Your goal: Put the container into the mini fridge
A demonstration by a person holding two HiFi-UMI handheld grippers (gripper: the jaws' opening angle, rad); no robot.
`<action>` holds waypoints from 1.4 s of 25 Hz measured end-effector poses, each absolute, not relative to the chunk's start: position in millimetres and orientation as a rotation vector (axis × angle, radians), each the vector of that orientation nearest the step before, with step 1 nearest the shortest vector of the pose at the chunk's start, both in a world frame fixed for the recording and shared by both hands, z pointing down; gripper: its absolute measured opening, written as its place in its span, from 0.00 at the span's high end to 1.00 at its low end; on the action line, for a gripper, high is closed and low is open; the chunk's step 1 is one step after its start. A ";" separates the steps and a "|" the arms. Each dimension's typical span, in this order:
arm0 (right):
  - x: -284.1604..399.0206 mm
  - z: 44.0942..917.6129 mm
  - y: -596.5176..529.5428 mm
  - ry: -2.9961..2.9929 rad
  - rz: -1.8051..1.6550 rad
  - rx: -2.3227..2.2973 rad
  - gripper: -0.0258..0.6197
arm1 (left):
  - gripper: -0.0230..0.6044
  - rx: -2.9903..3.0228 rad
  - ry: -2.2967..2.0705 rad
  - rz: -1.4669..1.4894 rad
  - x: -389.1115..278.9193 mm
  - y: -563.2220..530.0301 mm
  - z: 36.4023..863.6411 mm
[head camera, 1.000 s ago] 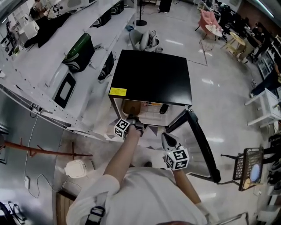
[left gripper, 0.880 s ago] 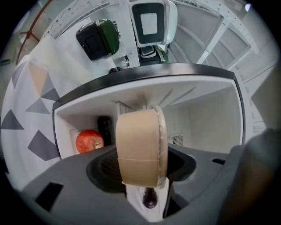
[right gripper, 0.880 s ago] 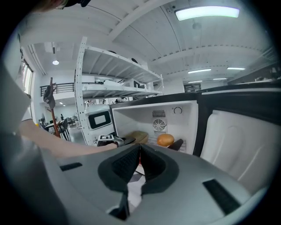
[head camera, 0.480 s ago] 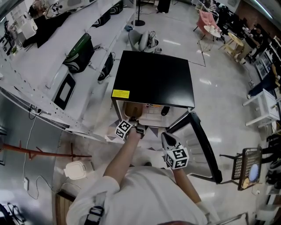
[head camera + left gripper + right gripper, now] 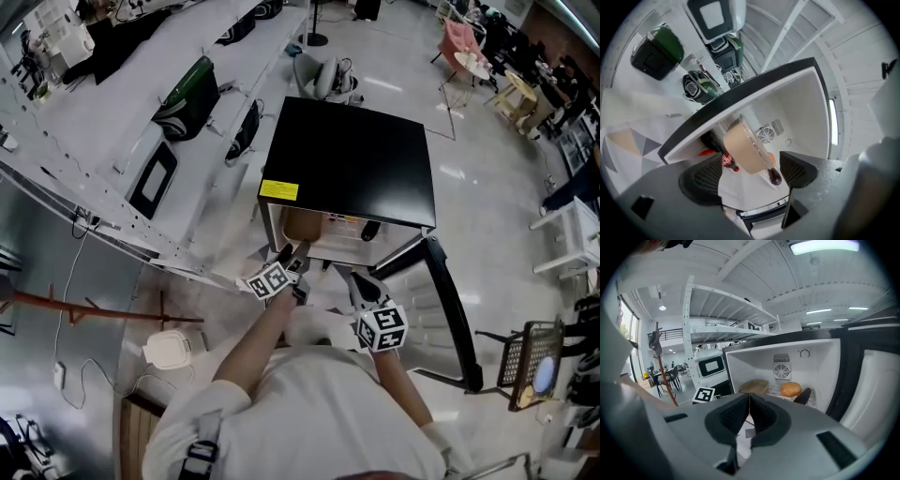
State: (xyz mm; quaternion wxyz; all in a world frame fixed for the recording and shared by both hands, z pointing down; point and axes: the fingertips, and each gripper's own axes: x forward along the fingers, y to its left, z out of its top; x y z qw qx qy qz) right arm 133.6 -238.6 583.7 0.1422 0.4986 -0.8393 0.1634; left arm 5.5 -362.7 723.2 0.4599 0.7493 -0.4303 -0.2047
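Resting in mini fridge (image 5: 352, 159), container (image 5: 743, 147) beside bottle (image 5: 727, 162) — left gripper (image 5: 750, 166) just opened wide, empty, right gripper (image 5: 749, 406) shut.

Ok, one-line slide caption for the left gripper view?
Left gripper, jaws just opened and gripping nothing, faces the tan container resting inside the open mini fridge, near a red-labelled bottle.

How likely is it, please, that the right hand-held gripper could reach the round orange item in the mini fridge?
Probably yes: the door stands open, and nothing shows between the right hand-held gripper and the round orange item. Its jaws are shut, so they must open to grasp.
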 end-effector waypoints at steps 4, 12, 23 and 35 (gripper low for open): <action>122.2 587.6 -241.4 -2.429 0.483 1.419 0.95 | 0.37 2.016 -1.046 -0.361 15.6 -348.6 714.0; 113.6 587.5 -243.7 -2.421 0.489 1.437 0.95 | 0.37 2.403 -1.024 0.021 45.3 -338.6 701.6; 124.0 588.4 -241.3 -2.354 0.515 1.548 0.95 | 0.37 2.461 -0.980 0.123 48.1 -359.6 707.1; 111.7 587.4 -246.0 -2.328 0.531 1.647 0.95 | 0.37 2.552 -0.872 0.185 27.7 -337.1 686.8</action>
